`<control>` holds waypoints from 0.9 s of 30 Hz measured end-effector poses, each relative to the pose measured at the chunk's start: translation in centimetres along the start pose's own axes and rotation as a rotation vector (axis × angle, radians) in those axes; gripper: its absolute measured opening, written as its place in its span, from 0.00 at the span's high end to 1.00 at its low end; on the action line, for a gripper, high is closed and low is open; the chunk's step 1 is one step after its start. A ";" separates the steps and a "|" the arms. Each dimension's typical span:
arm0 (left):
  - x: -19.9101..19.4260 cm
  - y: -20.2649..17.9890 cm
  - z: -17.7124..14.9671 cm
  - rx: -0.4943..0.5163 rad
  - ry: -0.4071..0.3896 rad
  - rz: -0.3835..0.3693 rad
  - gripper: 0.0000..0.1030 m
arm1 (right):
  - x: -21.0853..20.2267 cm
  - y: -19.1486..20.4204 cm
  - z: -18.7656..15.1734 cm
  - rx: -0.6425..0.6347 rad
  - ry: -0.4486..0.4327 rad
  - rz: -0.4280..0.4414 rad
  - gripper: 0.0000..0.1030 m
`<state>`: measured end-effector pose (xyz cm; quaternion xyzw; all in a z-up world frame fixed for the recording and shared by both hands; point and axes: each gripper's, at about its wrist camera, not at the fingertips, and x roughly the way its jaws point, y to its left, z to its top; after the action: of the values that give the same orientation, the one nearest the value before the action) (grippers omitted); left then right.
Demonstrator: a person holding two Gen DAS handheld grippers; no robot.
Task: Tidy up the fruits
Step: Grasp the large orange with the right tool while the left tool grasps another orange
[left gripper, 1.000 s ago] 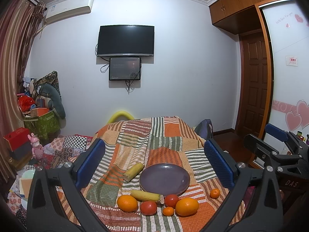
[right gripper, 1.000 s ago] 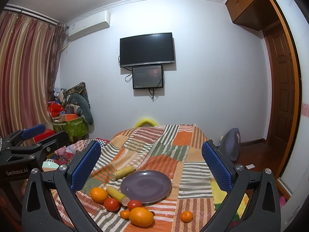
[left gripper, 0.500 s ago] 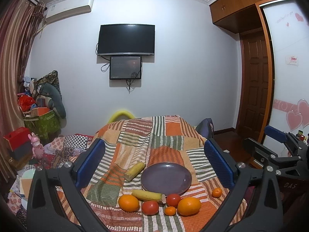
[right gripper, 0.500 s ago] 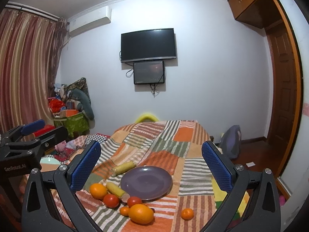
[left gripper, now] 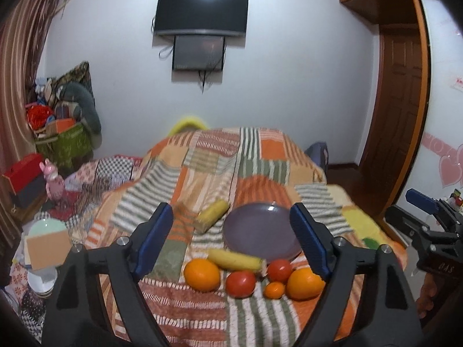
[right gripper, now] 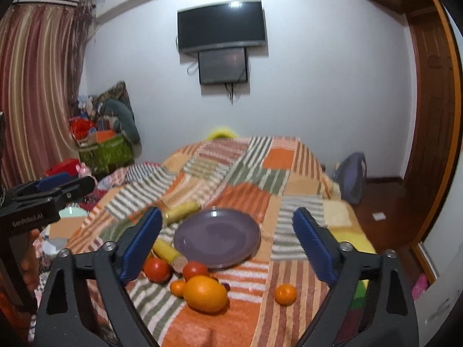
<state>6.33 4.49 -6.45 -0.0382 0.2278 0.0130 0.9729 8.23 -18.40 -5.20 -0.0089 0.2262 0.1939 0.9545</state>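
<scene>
Left wrist view: the left gripper (left gripper: 231,232) hangs wide open and empty above a row of fruit. Nearest, between its fingers, lie two oranges (left gripper: 202,274), two tomatoes (left gripper: 240,283) and a small mandarin (left gripper: 274,289); just beyond them a banana (left gripper: 235,260) touches the purple plate (left gripper: 254,240), with a corn cob (left gripper: 212,219) left of the plate. Striped blanket (left gripper: 220,170) lies bare past it. The right gripper (right gripper: 227,241) is likewise spread wide and empty, with a lone mandarin (right gripper: 285,294) near its right finger.

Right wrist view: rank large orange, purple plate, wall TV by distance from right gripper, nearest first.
From the right gripper:
1. Large orange, on the blanket's near edge.
2. Purple plate, mid-blanket behind the fruit.
3. Wall TV, on the far wall.
</scene>
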 end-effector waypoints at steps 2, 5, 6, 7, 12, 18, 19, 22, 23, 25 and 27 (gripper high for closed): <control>0.9 0.5 -0.7 0.007 0.033 0.005 0.22 | 0.9 -0.2 -0.6 0.005 0.046 0.002 0.25; 2.3 1.1 -1.7 0.024 0.083 0.010 0.22 | 2.2 -0.4 -1.6 0.006 0.119 0.005 0.37; 2.8 1.5 -2.2 0.028 0.103 0.010 0.22 | 2.6 -0.5 -2.0 0.008 0.141 0.010 0.38; 3.2 1.7 -2.4 0.029 0.120 0.009 0.22 | 3.0 -0.6 -2.5 0.010 0.166 0.017 0.38; 5.6 2.9 -4.1 0.022 0.214 -0.008 0.22 | 4.4 -0.5 -4.3 0.004 0.263 0.042 0.38; 7.9 4.2 -6.4 -0.006 0.319 -0.020 0.22 | 6.7 -0.2 -6.0 0.016 0.370 0.087 0.38; 8.1 4.3 -6.7 -0.007 0.331 -0.021 0.22 | 7.2 -0.2 -6.1 0.017 0.383 0.092 0.38; 9.2 4.6 -7.7 -0.005 0.369 -0.017 0.22 | 8.3 0.1 -6.8 0.022 0.432 0.108 0.38; 9.7 4.8 -8.0 -0.008 0.382 -0.015 0.22 | 8.6 0.1 -7.0 0.026 0.451 0.115 0.38; 10.4 5.3 -8.4 -0.019 0.401 -0.014 0.22 | 9.2 0.3 -7.4 0.036 0.469 0.126 0.36; 11.1 5.6 -8.9 -0.032 0.421 -0.013 0.22 | 9.6 0.4 -7.6 0.040 0.482 0.136 0.34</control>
<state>12.12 9.49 -19.69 -0.0571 0.4258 0.0021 0.9030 12.72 -15.34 -16.16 -0.0207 0.4510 0.2457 0.8578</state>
